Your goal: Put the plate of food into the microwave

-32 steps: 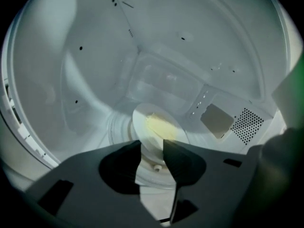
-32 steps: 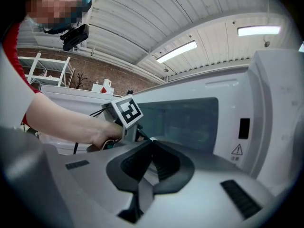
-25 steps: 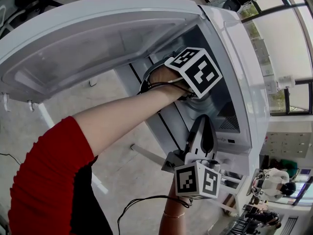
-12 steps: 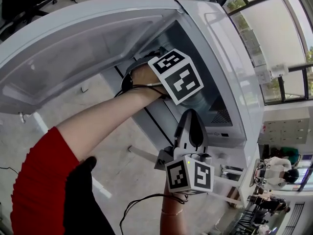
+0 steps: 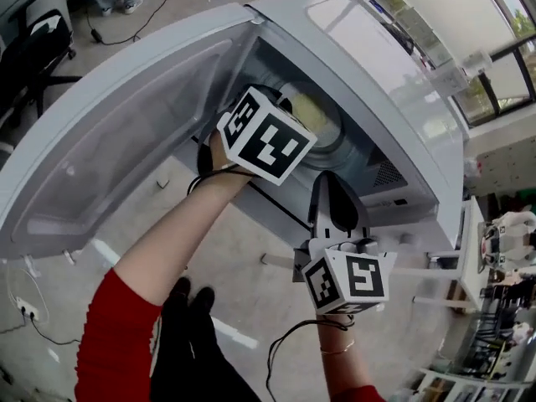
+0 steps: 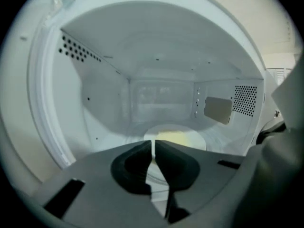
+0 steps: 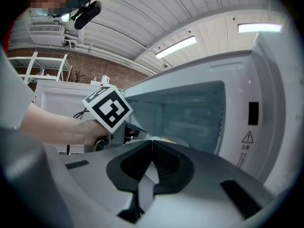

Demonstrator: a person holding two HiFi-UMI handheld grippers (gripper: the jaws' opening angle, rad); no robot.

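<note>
The white microwave (image 5: 377, 74) stands with its door (image 5: 126, 132) swung wide open. A plate of pale yellow food (image 5: 316, 112) lies on the turntable inside, also seen straight ahead as the plate (image 6: 176, 138) in the left gripper view. My left gripper (image 6: 153, 145) is at the mouth of the cavity, short of the plate; its jaws are closing with only a thin slit and nothing between them. Its marker cube (image 5: 266, 134) hides the jaws from above. My right gripper (image 5: 333, 182) is shut and empty, just outside the cavity's front right.
The control panel side (image 7: 251, 122) of the microwave lies to the right of my right gripper. The open door stretches out to the left of my left arm. An office chair (image 5: 33, 57) and cables are on the floor below.
The left gripper has drawn back from deep in the cavity to its mouth, and the plate now shows uncovered behind it. The right gripper keeps its place in front.
</note>
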